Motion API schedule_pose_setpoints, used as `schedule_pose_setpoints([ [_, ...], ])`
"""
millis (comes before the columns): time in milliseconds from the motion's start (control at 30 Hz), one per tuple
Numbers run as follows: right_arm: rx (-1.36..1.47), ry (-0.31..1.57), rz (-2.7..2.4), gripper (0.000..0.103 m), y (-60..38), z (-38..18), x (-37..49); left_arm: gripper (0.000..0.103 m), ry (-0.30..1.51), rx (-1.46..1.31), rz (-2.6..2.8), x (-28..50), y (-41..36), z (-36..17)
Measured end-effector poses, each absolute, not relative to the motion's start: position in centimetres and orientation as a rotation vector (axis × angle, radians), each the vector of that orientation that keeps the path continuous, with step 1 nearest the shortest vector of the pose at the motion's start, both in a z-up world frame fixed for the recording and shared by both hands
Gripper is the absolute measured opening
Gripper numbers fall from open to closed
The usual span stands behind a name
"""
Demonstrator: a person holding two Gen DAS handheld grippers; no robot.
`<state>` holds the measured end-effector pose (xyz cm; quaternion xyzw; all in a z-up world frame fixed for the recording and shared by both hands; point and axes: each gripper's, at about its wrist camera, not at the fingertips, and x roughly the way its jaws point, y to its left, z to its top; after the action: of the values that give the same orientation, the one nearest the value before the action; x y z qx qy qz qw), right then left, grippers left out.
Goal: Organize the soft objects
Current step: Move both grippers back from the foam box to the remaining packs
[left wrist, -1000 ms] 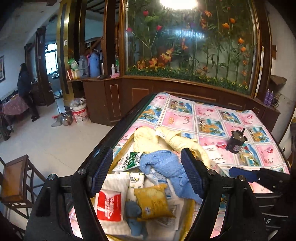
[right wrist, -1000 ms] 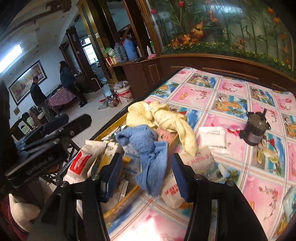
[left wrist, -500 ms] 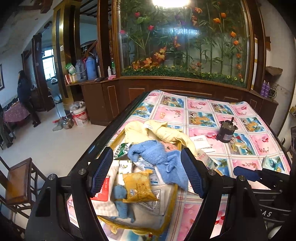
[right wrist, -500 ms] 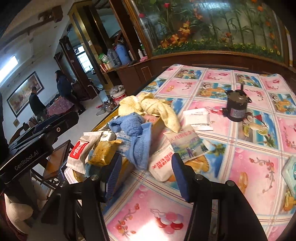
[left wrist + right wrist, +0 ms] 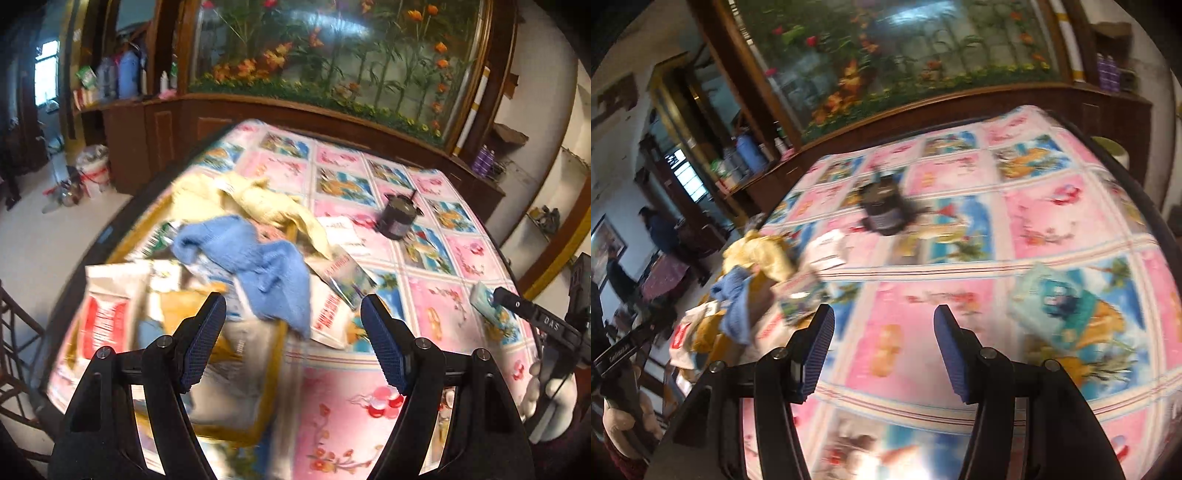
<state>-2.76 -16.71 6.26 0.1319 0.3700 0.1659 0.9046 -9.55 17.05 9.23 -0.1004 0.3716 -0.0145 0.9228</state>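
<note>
On the worktop's pink-and-blue patterned cloth (image 5: 960, 306), the pale green soft packet (image 5: 1067, 306) lies alone, well apart from the yellow tray (image 5: 273, 369) heaped with a blue knitted cloth (image 5: 266, 273), a yellow cloth (image 5: 266, 203) and pouches. Both the right hand-held gripper (image 5: 882, 343) and the left hand-held gripper (image 5: 293, 339) stand apart, holding nothing. Judging by its heading, the right one should centre over the packet, straddle its narrow width, and close gently before lifting.

the right gripper (image 5: 882, 350) hangs over the pink patterned tablecloth (image 5: 1052, 218), jaws apart with nothing between them. a teal packet (image 5: 1056, 306) lies to its right, a dark jar (image 5: 884, 208), blurred, further back. the blue cloth (image 5: 735, 310) and yellow cloth (image 5: 757, 254) sit heaped at left.
</note>
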Motion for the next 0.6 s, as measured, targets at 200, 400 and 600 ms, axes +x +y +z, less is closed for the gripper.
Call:
schedule_pose_setpoints([
  [200, 0.311, 0.791, 0.255, 0.058, -20.2, 5.5, -2.0, 0.076, 0.783, -0.193, -0.101, -8.6, 14.6, 8.0],
  [400, 0.183, 0.861, 0.497, 0.058, -10.1, 5.4, -0.3, 0.077, 0.755, -0.286, -0.043, -9.4, 17.7, 8.0],
  [600, 0.041, 0.931, 0.575, 0.058, 1.2, 4.0, 4.5, 0.077, 0.754, -0.323, 0.024, -11.2, 21.3, 7.8],
])
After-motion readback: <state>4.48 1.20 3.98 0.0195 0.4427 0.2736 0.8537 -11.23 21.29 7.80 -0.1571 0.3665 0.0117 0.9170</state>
